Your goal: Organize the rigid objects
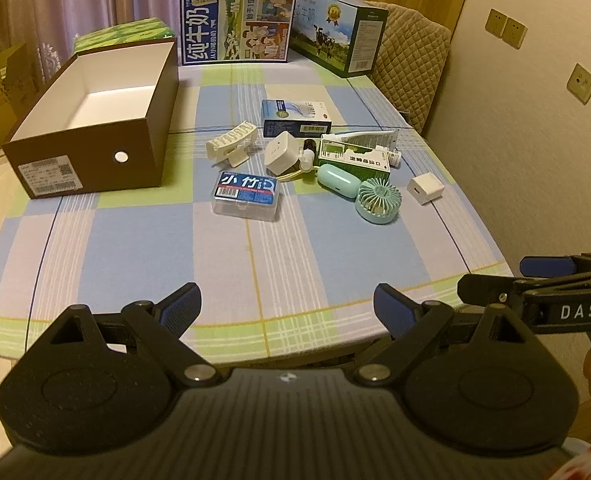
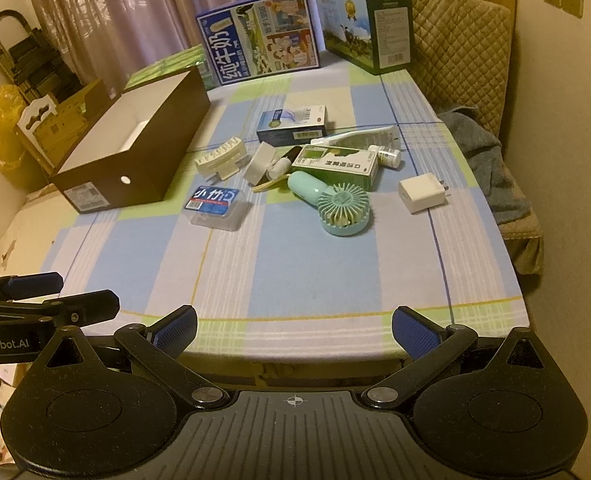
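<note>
Clutter point(image 1: 319, 160) sits mid-table, right of our empty box point(image 1: 95, 128). Both grippers, left point(image 1: 287, 308) and right point(image 2: 295, 332), hover wide open, holding nothing. We judge overlapping items may scatter when one gets pulled.

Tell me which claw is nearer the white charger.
Right. The right claw hangs open at the near table edge, on the same side as the charger. The left claw, also open, sits further left.

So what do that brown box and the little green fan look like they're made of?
The brown box looks like matte cardboard: thin straight walls, white lining, stuck-on label. The fan seems smooth moulded plastic, mint green with a faint sheen on its grille.
</note>
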Motion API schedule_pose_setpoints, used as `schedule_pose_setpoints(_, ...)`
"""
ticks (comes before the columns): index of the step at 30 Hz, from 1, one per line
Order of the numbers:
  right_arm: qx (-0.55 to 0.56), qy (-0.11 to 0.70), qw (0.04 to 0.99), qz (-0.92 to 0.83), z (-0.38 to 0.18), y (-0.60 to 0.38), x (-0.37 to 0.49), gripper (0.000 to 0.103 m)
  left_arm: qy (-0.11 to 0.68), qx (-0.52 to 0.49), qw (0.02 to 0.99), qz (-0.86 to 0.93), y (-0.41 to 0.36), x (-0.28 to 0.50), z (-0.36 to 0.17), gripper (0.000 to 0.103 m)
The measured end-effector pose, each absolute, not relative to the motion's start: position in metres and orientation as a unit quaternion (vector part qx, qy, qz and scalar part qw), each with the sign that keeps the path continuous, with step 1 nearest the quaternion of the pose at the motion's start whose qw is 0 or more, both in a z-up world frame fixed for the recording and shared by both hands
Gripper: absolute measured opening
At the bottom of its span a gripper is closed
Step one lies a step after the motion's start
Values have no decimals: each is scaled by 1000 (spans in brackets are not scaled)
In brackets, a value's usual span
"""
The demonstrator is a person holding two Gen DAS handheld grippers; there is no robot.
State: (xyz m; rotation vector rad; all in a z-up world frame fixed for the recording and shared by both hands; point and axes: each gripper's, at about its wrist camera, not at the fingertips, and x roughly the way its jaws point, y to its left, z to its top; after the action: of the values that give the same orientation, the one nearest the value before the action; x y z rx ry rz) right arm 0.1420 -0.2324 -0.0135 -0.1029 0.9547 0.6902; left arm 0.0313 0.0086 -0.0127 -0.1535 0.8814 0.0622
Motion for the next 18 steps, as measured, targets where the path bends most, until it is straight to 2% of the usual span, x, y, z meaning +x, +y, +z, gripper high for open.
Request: schedule_pose_setpoints(18,-24,453,838,304,-34,-226,197,101,439,-67,896,-15,44,110,-49,91)
